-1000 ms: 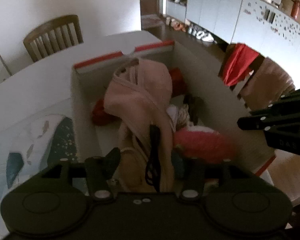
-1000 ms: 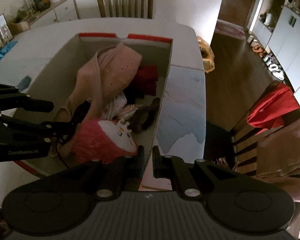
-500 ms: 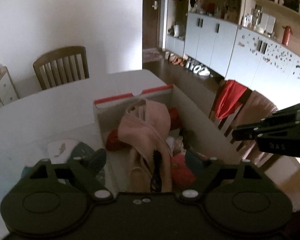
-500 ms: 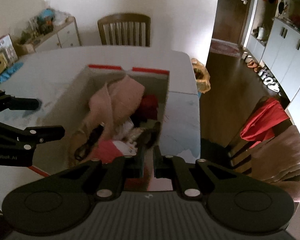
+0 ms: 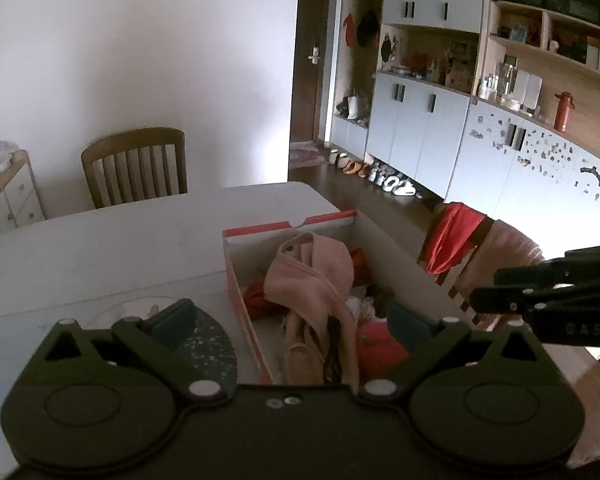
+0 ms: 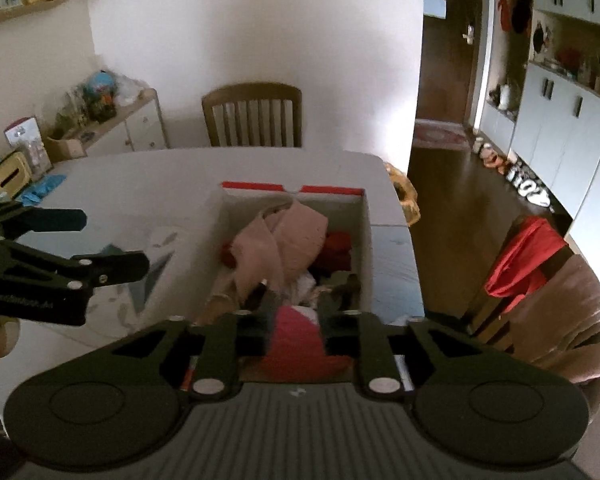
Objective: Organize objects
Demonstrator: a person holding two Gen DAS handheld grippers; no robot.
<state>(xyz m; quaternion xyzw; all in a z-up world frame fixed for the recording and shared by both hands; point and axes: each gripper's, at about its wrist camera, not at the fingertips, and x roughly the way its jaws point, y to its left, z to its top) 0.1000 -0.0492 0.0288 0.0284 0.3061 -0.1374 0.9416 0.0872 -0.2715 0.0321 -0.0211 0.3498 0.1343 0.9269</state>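
Above the surface [image 5: 100, 248], the left gripper [image 5: 292, 320] has its jaws opening wide and empty; the right gripper [image 6: 296, 316] has narrower jaws opening, empty. One box [image 6: 366, 240] holds one pink garment [image 6: 284, 236] and one pink plush toy [image 6: 300, 344].

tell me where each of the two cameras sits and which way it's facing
Left wrist: sits on the left gripper, looking down across the white table at the open box of clothes; its own jaws are opening, nothing between them, and the right gripper pokes in from the right.
Right wrist: sits on the right gripper, facing the same box from its other side; its jaws are opening, empty, and the left gripper shows at left.
Shared: box, pink garment, table, wooden chair.
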